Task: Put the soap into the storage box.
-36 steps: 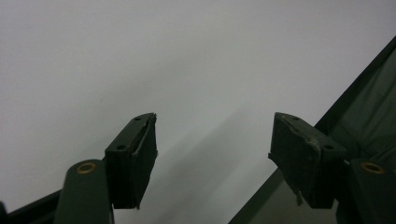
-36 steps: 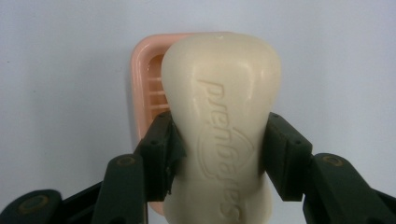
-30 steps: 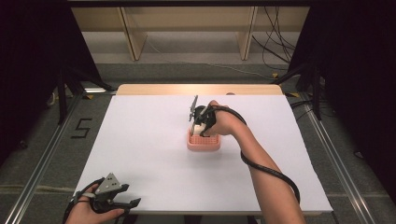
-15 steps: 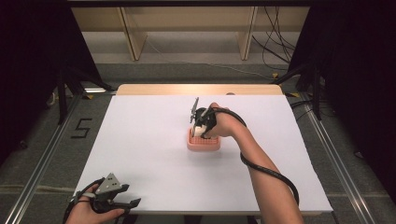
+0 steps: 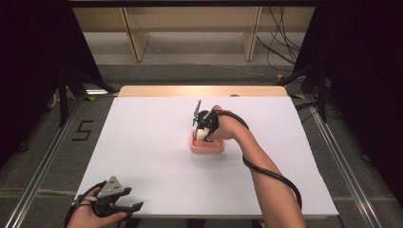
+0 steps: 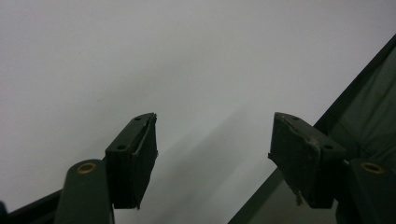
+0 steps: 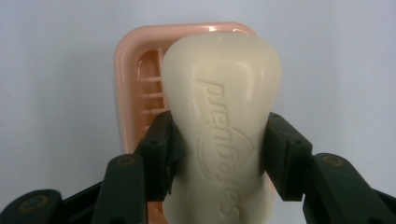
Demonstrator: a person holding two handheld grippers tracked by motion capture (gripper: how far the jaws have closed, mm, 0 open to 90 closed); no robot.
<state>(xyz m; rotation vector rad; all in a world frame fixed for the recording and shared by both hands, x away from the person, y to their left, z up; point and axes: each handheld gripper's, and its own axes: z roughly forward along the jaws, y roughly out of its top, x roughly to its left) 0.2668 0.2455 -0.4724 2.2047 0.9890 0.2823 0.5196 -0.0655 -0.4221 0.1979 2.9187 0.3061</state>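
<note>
Clearly the right hand-held gripper (image 7: 217,154) is clamped on a cream bar of soap (image 7: 222,126), its two black jaws pressing the bar's long sides about midway along, with the embossed lettering facing the camera. The soap hangs over a pink soap dish (image 7: 133,70) that sits near the middle of the white desk (image 5: 142,142); in the right gripper view the slatted floor of the dish shows beside the bar, and whether the soap's far end touches the dish I cannot tell. I judge the bar to be stiff and fairly light, but smooth and rounded, so it could slip or twist between the pads if squeezed near a tapered end; the flat mid-section held now looks like the safest place. The dish seems light plastic and may slide if nudged by the jaws. In the high view the right hand-held gripper (image 5: 203,129) stands over the dish (image 5: 207,147), while the left hand-held gripper (image 5: 116,205) rests at the near edge of the desk, well apart, its jaws spread with nothing between them. Nothing else lies near the dish.
</note>
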